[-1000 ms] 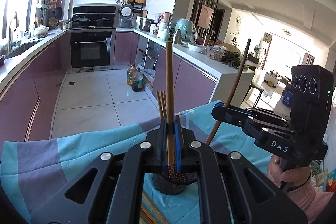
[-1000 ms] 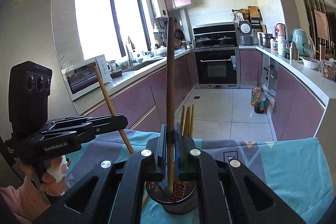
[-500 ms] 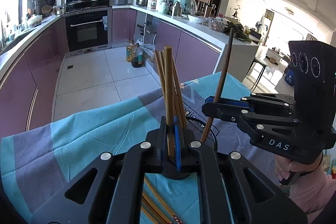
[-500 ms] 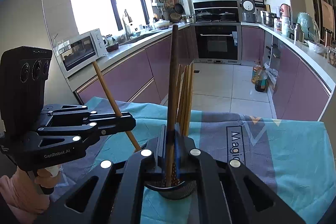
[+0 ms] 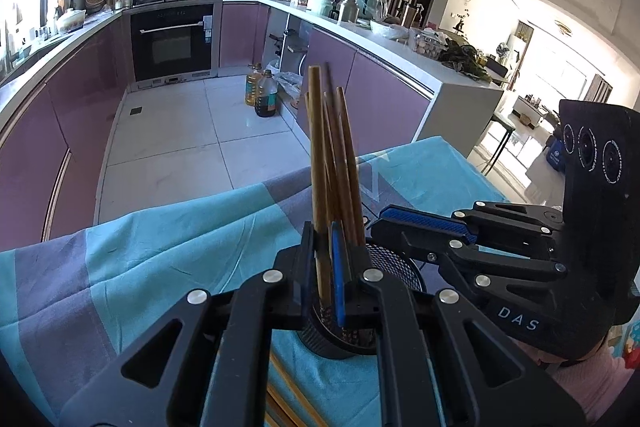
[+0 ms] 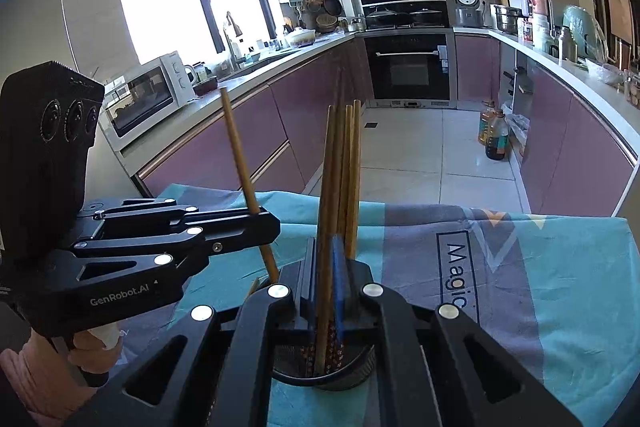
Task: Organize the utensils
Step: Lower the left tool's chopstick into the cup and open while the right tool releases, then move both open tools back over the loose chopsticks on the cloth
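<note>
A black mesh holder [image 5: 400,267] stands on the teal and purple cloth [image 5: 160,247], with several wooden chopsticks upright in it. My left gripper [image 5: 323,239] is shut on a light chopstick [image 5: 317,155] whose lower end reaches into the holder. My right gripper [image 6: 324,255] is shut on another chopstick [image 6: 326,187], its patterned end inside the holder [image 6: 362,367]. In the right wrist view the left gripper [image 6: 272,225] comes in from the left with its chopstick [image 6: 240,155] tilted. In the left wrist view the right gripper [image 5: 382,221] comes in from the right, level with the holder's rim.
Loose chopsticks [image 5: 288,387] lie on the cloth in front of the holder, partly under my left gripper. The table's far edge [image 6: 440,205] drops to the tiled kitchen floor. A hand in a pink sleeve [image 6: 36,367] holds the left gripper's handle.
Both grippers have sunk toward the holder with their chopsticks, and both sticks now reach lower into it. The two grippers have come closer together over the rim.
</note>
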### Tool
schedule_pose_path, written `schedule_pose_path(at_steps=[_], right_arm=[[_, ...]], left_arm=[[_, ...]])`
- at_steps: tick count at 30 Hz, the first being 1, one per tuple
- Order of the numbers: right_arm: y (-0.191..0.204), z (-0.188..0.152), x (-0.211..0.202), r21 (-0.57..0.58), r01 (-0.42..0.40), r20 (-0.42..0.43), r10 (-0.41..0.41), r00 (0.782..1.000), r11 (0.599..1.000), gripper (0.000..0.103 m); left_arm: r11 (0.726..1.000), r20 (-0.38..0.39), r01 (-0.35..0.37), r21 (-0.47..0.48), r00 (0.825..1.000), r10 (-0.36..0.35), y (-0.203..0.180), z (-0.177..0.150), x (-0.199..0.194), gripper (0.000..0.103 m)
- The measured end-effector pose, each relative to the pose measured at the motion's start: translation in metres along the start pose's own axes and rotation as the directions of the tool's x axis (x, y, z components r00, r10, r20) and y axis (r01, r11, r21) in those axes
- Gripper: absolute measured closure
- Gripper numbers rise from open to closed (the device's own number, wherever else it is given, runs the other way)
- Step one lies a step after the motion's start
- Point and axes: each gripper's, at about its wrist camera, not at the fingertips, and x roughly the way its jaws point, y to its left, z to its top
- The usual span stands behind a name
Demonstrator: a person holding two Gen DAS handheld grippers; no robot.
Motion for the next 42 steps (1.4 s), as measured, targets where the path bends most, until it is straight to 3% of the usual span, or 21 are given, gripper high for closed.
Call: schedule_pose_path(at_steps=[9,12,19,23,33,42], right_arm=[[0.000,-0.007,-0.003,0.010,-0.014,-0.001,0.014,1.000,1.000,0.095],[0.004,-0.011,-0.010,0.001,-0.031,0.011,0.031,0.999,1.000,0.094],[0.025,-0.031,-0.038,-0.066,-0.110,0.045,0.113,0.993,0.992,0.078],[0.039,-0.050,-0.037,-0.087,-0.157,0.007,0.158,0.987,0.984,0.070],[0.054,-0.097,0.026,-0.033,-0.160,-0.199,0.150,0.968,0.987,0.070],[0.059,-0.114,0.042,-0.018,-0.127,-0.234,0.120,0.965,0.992,0.070]], left_arm=[[1.000,0.025,-0.016,-0.019,1.000,0.016,0.012,-0.015,-0.012,0.090],[0.999,0.068,-0.044,-0.014,0.997,0.045,0.011,-0.024,-0.026,0.082],[0.994,0.124,-0.105,-0.019,0.987,0.106,0.023,-0.059,-0.063,0.072],[0.990,0.081,-0.136,-0.029,0.987,0.138,0.032,-0.087,-0.066,0.069],[0.981,-0.100,-0.157,-0.113,0.984,0.146,0.063,-0.158,-0.031,0.069],[0.981,-0.148,-0.162,-0.110,0.978,0.145,0.053,-0.170,-0.009,0.067]])
